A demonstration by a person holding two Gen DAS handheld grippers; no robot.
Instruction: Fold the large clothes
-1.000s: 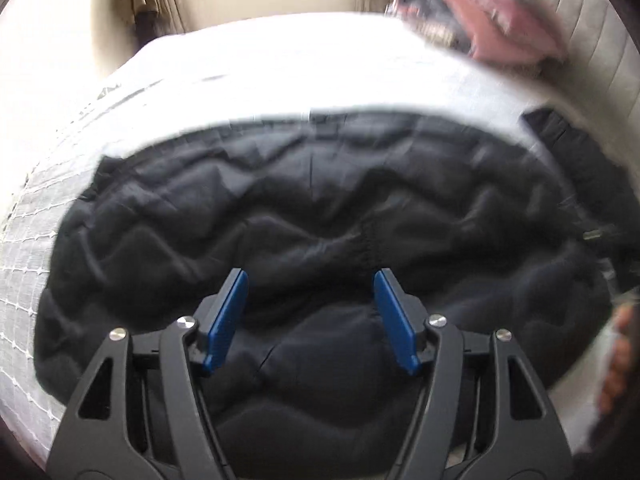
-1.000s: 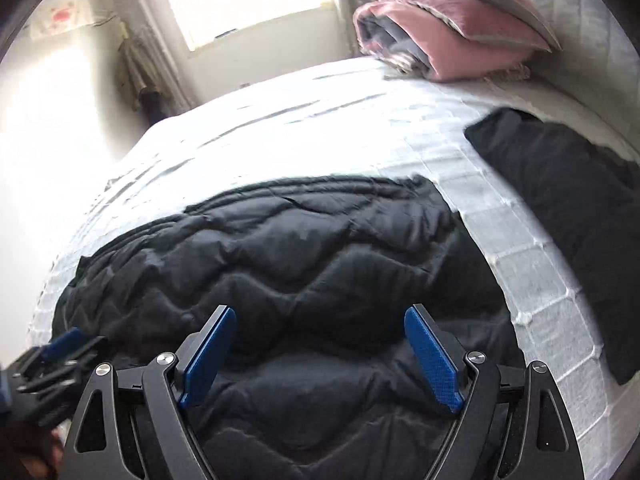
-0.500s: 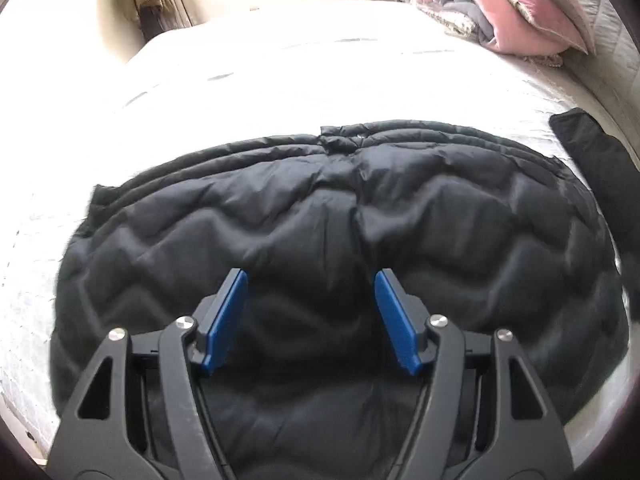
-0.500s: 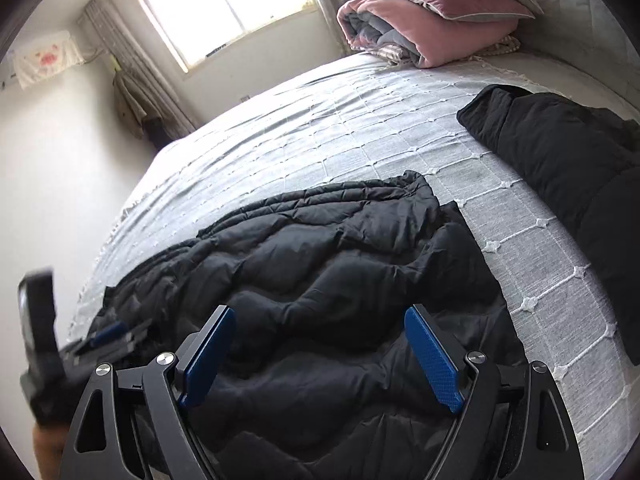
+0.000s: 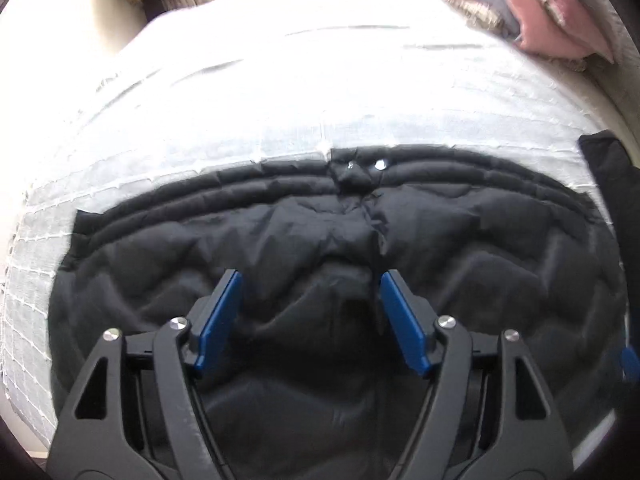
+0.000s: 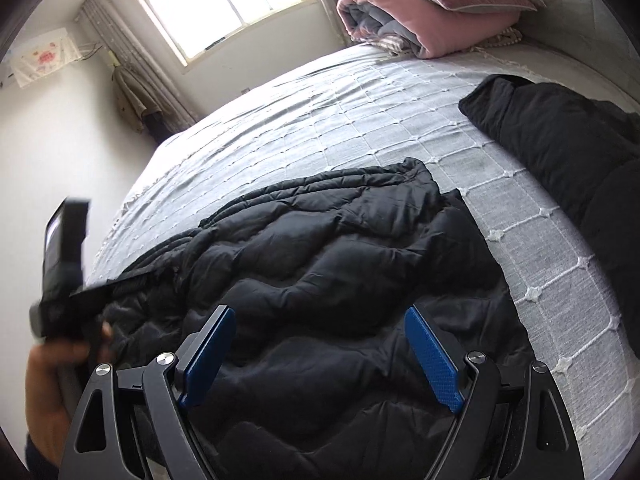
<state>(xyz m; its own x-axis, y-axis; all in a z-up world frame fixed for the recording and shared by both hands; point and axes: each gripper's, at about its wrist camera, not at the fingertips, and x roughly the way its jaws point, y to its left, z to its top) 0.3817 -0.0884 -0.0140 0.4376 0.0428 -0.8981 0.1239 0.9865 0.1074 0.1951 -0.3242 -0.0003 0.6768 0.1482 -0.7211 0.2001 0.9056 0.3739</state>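
Honestly, both tools, the left tool (image 5: 310,316) just opening wider and the right tool (image 6: 320,354), gape empty over the puffy black jacket (image 6: 340,280). Its slippery quilting could slide out of a shallow pinch, bunching the fold on the bed (image 6: 320,120).

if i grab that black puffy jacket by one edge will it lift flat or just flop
The black quilted jacket would likely flop: it already lies in soft creases on the bedspread. Its puffed panels suggest it's light for its bulk. The shell looks smooth with a slight sheen, so it may slip unless the open right gripper pinches a thick fold.

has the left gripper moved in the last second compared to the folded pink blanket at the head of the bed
Yes. In the right wrist view the left gripper now stands higher at the left edge, over the black quilted jacket, while the pink blanket stays top right.
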